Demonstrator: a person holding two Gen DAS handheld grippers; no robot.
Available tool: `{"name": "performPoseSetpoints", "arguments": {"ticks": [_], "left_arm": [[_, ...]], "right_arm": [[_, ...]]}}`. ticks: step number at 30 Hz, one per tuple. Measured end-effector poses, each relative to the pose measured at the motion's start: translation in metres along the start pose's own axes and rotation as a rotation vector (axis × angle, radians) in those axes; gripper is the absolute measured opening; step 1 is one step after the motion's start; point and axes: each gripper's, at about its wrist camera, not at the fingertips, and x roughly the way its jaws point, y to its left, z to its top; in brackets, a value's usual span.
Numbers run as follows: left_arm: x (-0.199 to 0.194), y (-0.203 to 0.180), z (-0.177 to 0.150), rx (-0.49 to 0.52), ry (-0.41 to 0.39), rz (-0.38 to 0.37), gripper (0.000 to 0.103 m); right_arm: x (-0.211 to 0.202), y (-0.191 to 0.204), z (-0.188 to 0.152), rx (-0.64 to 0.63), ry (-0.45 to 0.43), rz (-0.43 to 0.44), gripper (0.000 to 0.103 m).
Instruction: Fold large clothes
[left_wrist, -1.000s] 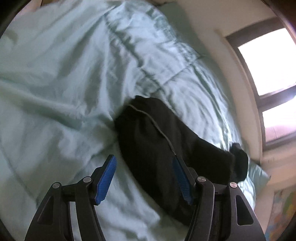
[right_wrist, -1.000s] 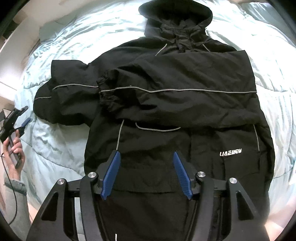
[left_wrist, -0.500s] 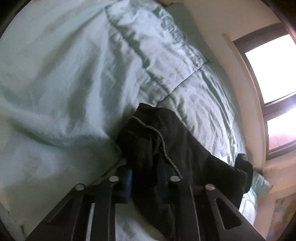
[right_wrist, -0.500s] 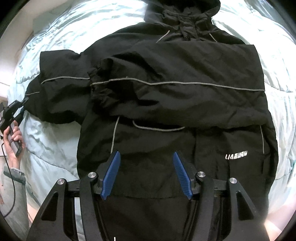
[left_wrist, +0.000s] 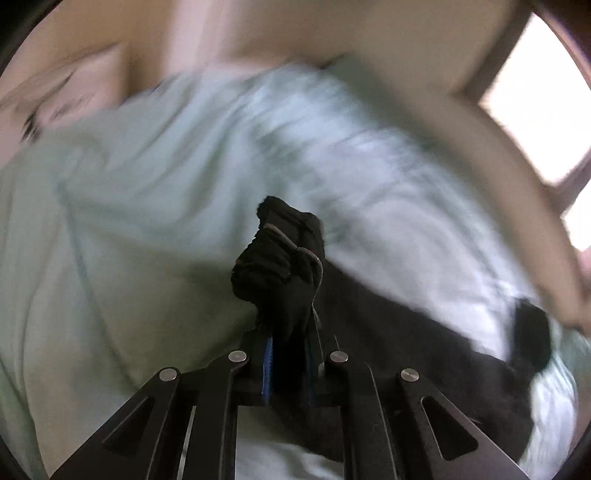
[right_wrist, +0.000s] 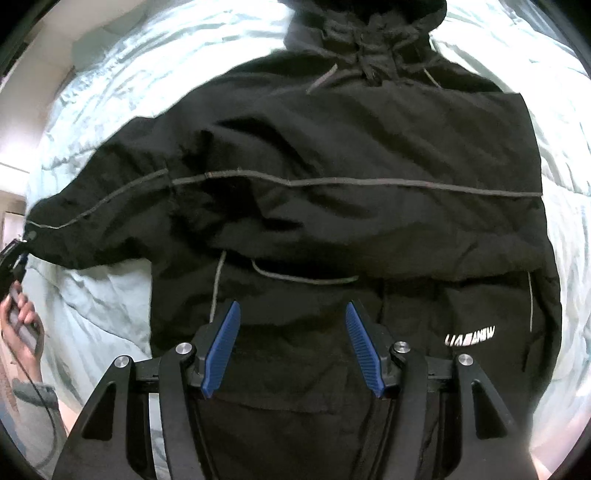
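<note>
A black hooded jacket (right_wrist: 351, 192) lies front up on a pale green duvet (right_wrist: 110, 85), one sleeve folded across the chest. My left gripper (left_wrist: 288, 339) is shut on the cuff of the other sleeve (left_wrist: 280, 266) and holds it off the bed; the sleeve trails down to the right. In the right wrist view the left gripper (right_wrist: 14, 254) shows at the far left edge with the sleeve end (right_wrist: 74, 221) stretched toward it. My right gripper (right_wrist: 291, 343) is open and empty over the jacket's lower front, near the white logo (right_wrist: 469, 338).
The duvet (left_wrist: 129, 221) covers the bed all around the jacket. A wall and a bright window (left_wrist: 535, 103) stand beyond the bed in the left wrist view. The person's hand (right_wrist: 22, 325) shows at the left edge.
My left gripper has closed on the sleeve cuff and lifted it off the bed. The right gripper has moved closer over the jacket's front and stayed open.
</note>
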Motion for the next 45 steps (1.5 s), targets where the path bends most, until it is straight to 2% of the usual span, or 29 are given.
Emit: {"name": "performPoseSetpoints", "arguments": {"ticks": [5,9,13,16,19,21,24,26,27,29,33,36,37,42,45], "left_arm": [[-0.044,-0.083,-0.015,0.210,-0.030,-0.164,0.012],[-0.058,-0.170,-0.054,0.361,-0.001,-0.286,0.012],[-0.042,-0.256,-0.107,0.488,0.095,-0.380,0.014],[-0.014,-0.317,-0.156,0.573,0.192,-0.426,0.017],[0.017,-0.357,-0.194,0.609,0.296,-0.457,0.018],[0.037,-0.371,-0.216,0.625,0.358,-0.457,0.023],[0.080,-0.381,-0.242,0.605,0.474,-0.436,0.030],[0.098,-0.373,-0.245,0.532,0.564,-0.482,0.034],[0.106,-0.366,-0.244,0.465,0.612,-0.529,0.037],[0.107,-0.360,-0.241,0.401,0.645,-0.583,0.038],[0.080,-0.354,-0.224,0.406,0.605,-0.602,0.040],[0.054,-0.345,-0.206,0.407,0.561,-0.623,0.050],[0.046,-0.339,-0.199,0.407,0.543,-0.619,0.050],[0.027,-0.297,-0.165,0.376,0.464,-0.537,0.050],[0.028,-0.268,-0.149,0.340,0.452,-0.471,0.050]], "right_arm": [[-0.014,-0.002,0.015,-0.054,-0.044,0.023,0.062],[-0.021,-0.010,0.020,-0.078,-0.053,0.051,0.062],[-0.021,-0.025,0.020,-0.090,-0.046,0.060,0.062],[-0.020,-0.045,0.018,-0.070,-0.039,0.068,0.062],[-0.020,-0.067,0.019,-0.044,-0.038,0.072,0.062],[-0.019,-0.079,0.020,-0.027,-0.041,0.064,0.062],[-0.015,-0.095,0.024,-0.004,-0.039,0.061,0.062],[-0.010,-0.103,0.027,0.010,-0.034,0.068,0.062],[-0.008,-0.105,0.029,0.013,-0.033,0.074,0.062],[-0.006,-0.107,0.033,0.011,-0.040,0.084,0.062],[-0.009,-0.099,0.047,-0.019,-0.079,0.120,0.063],[-0.005,-0.081,0.062,-0.052,-0.106,0.142,0.064],[-0.001,-0.073,0.069,-0.063,-0.111,0.155,0.066],[0.026,-0.044,0.098,-0.056,-0.115,0.219,0.069],[0.050,-0.037,0.112,-0.026,-0.087,0.207,0.069]]}}
